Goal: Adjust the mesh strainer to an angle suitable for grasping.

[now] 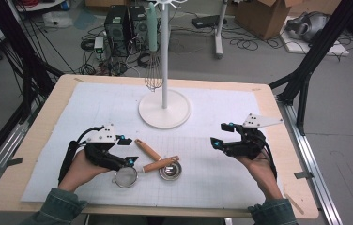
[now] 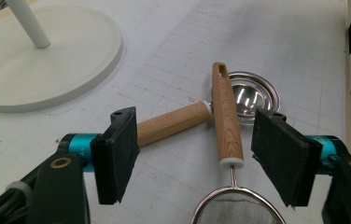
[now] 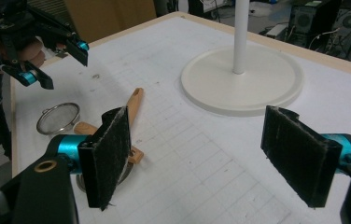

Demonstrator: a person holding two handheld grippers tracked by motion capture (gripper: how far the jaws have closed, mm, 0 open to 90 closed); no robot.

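Two wooden-handled utensils lie crossed on the near middle of the surface (image 1: 48, 122): a small mesh strainer (image 1: 126, 177) with its handle (image 2: 226, 116) running away from the sieve bowl, and a small steel ladle (image 1: 170, 170) whose handle (image 2: 171, 123) passes under or against the strainer's handle where they meet; which one lies on top cannot be told for sure. The ladle's shiny bowl sits just right of the strainer's mesh bowl in the high view. The left gripper (image 1: 126, 150) hovers over the strainer's handle with its pads apart, one on either side of the wood and neither touching it in the left gripper view. The right gripper (image 1: 220, 134) is held well apart to the right, over bare white gridded mat (image 1: 221, 178), its pads spread wide with nothing between them. Farther back, near the middle of the surface, stands a white rack (image 1: 164, 56) on a round base (image 1: 164, 112), and a whisk (image 1: 153, 70) with a pale green handle hangs from it, its wires ending just above the far edge of the mat. Beyond the surface, on the floor, are computer towers (image 1: 125, 28), cables and a cardboard box (image 1: 266, 16).
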